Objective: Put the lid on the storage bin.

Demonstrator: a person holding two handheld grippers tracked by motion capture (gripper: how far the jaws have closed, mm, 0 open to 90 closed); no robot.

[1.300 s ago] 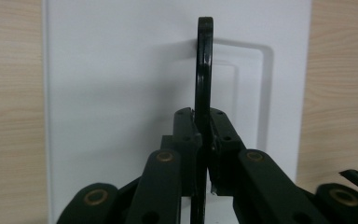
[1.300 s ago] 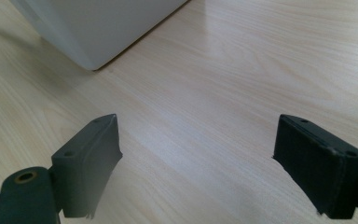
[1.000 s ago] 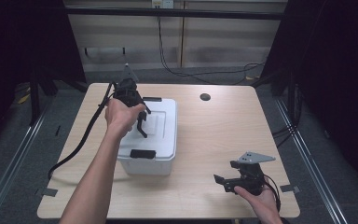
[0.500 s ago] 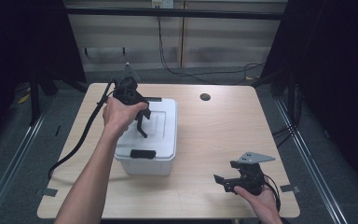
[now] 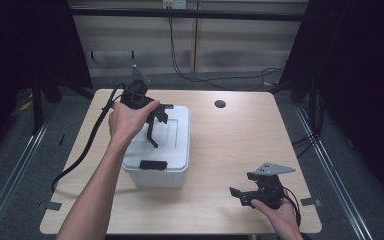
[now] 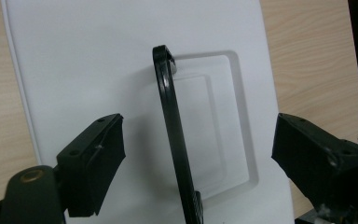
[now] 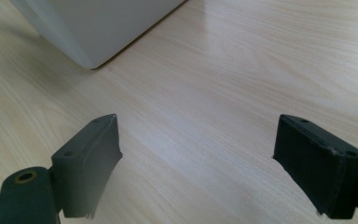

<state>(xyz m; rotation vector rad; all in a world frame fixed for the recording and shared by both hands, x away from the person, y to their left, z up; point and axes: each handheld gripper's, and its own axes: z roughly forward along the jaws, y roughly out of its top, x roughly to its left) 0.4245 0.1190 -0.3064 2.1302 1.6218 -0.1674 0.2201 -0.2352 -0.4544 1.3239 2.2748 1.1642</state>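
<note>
A white lidded box (image 5: 176,146) stands left of centre on the wooden table (image 5: 240,135). A thin black handle (image 5: 151,135) stands up from its lid (image 6: 74,60). My left gripper (image 5: 158,118), held in a hand, hovers over the lid and is open. In the left gripper view the handle (image 6: 170,116) rises edge-on between the two jaws of the left gripper (image 6: 198,154), touching neither. My right gripper (image 5: 243,186) rests in a hand near the table's front right, open, with bare wood between its jaws (image 7: 198,158). A box corner (image 7: 98,28) lies ahead of it.
A black latch (image 5: 153,164) sits on the box's front edge. A small black round disc (image 5: 220,104) is set in the table at the back. The left gripper's cable (image 5: 80,155) trails off the table's left side. Dark floor surrounds the table.
</note>
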